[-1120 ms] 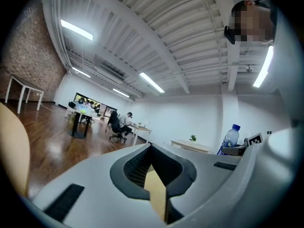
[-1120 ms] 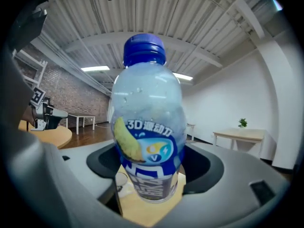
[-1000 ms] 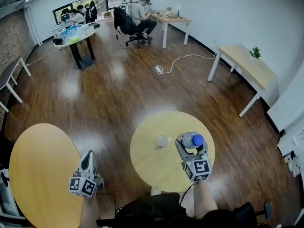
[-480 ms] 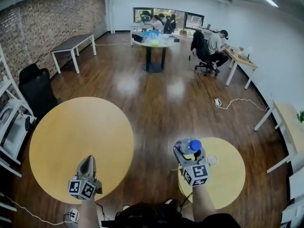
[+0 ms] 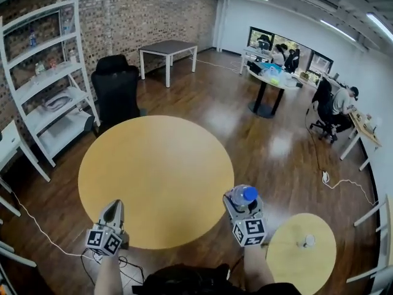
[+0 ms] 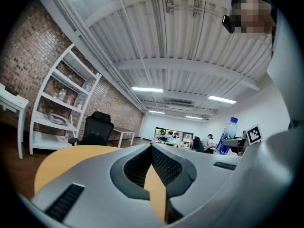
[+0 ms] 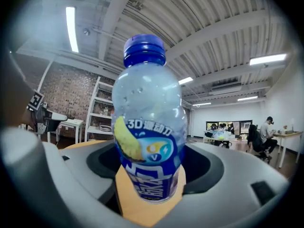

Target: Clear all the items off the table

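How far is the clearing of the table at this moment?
Done: the blue-capped bottle is off the small round table. In hand: the right gripper holds it upright. Remaining: a small cup stands on that table; the left gripper is shut, empty.

I note: bottle (image 7: 148, 122), clear glossy plastic with printed label; right gripper (image 5: 244, 203), matt grey plastic; tabletop (image 5: 156, 177), smooth matt yellow; floor (image 5: 245, 121), glossy wood; far brick wall (image 5: 135, 11), rough.

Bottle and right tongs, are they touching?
Touching. The right gripper view shows the bottle upright between the right tongs, which press against both sides of its label.
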Motion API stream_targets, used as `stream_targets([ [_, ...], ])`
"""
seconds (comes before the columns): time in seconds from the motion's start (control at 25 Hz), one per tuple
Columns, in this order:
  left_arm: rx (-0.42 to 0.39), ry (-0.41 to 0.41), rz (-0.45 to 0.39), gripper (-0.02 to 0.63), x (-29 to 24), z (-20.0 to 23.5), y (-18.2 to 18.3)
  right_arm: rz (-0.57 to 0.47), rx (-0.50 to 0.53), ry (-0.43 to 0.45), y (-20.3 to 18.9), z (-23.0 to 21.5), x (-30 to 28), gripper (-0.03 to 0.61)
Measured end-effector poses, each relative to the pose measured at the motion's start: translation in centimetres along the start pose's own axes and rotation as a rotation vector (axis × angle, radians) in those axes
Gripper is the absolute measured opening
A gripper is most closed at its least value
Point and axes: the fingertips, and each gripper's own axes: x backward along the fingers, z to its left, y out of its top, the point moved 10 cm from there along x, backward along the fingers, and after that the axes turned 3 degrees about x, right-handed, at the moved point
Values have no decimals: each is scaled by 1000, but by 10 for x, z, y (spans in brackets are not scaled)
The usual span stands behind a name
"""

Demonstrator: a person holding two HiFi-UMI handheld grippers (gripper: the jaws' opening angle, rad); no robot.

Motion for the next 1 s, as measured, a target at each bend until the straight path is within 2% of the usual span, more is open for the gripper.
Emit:
stream_targets([
  [0.16,-2,110,-30,0,35,33,11,-25,3,98,12,36,-44,379],
  [0.36,5,224,-39,0,63,49,6,4,26,232,7,71,-96,379],
  [0.56,-53,340,-22,0,74,57,9,30,49,411,7,106,-158,379],
  [0.72,-46,480,-65,0,93,62,17,17,70,570,18,147,-212,379],
  [1.0,-40,742,-78,0,148,64,13,14,100,852,21,245,-281,379],
])
